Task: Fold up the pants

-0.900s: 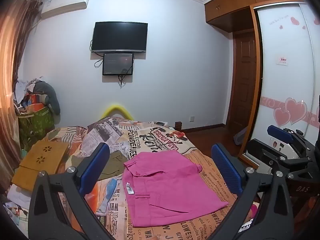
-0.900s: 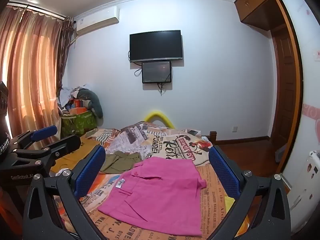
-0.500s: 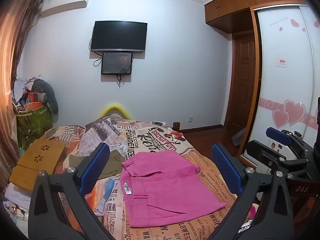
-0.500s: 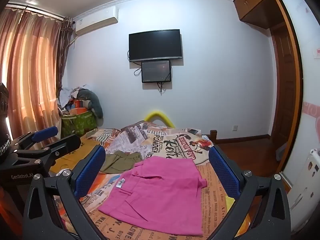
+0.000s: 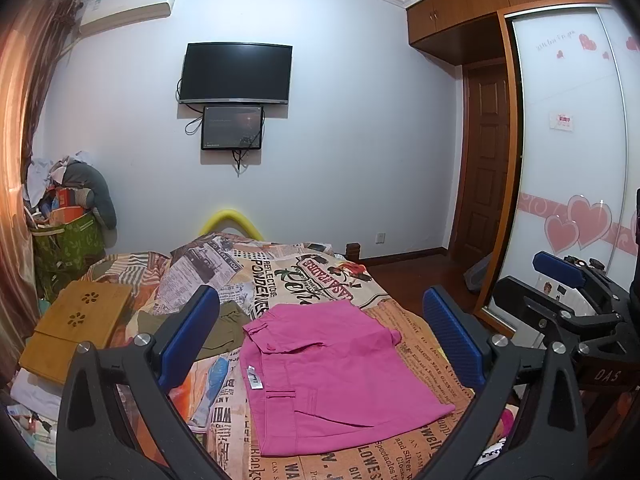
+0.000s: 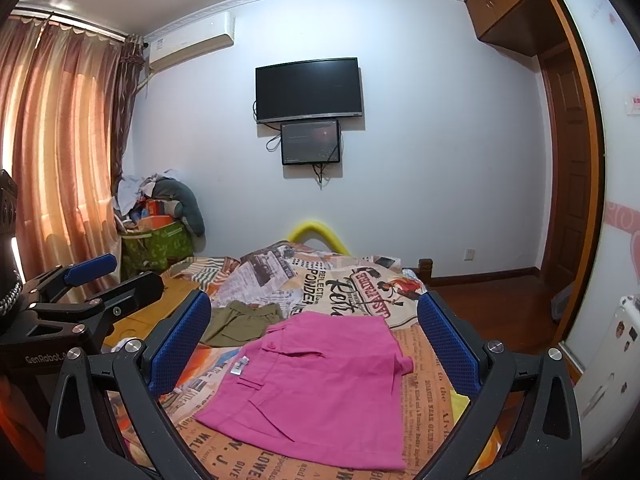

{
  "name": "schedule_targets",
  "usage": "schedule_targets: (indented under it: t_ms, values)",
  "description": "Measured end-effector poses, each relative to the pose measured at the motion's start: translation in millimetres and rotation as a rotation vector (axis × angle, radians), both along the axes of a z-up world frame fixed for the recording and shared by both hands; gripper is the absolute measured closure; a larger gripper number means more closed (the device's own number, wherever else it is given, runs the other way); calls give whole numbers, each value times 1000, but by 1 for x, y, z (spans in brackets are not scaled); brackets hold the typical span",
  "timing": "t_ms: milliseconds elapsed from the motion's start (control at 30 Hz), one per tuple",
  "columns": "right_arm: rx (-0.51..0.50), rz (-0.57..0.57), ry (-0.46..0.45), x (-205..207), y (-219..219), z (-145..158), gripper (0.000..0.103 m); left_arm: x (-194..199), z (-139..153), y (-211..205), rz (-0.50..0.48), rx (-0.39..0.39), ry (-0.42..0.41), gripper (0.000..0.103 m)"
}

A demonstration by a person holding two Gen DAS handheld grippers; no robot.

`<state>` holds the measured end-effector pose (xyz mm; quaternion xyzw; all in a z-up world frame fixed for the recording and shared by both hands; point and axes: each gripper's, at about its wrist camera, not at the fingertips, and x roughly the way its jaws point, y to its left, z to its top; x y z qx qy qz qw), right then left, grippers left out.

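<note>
Pink pants (image 5: 332, 372) lie folded in a flat, squarish shape on the newspaper-print bedspread (image 5: 280, 276), with a white label near the waistband at the left. They also show in the right wrist view (image 6: 320, 384). My left gripper (image 5: 320, 336) is open and empty, held above the pants. My right gripper (image 6: 314, 340) is open and empty, also above them. The right gripper (image 5: 576, 304) shows at the right in the left wrist view; the left gripper (image 6: 92, 288) shows at the left in the right wrist view.
Olive-green clothing (image 5: 224, 328) lies left of the pants. A wooden lap tray (image 5: 76, 332) sits at the bed's left edge. A green bag with piled clothes (image 5: 64, 236) stands in the corner. A wardrobe with sliding doors (image 5: 568, 160) stands on the right.
Both grippers stay open and drift only slightly. The pants have not moved.
</note>
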<state>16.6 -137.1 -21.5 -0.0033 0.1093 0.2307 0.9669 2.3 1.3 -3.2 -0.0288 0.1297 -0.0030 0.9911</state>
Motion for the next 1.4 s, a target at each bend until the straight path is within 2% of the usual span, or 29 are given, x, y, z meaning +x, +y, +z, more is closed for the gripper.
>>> schedule_targets:
  t_ms: [1400]
  values:
    - [-5, 1, 8, 2, 3, -6, 0, 5, -8, 0, 12, -5, 4, 0]
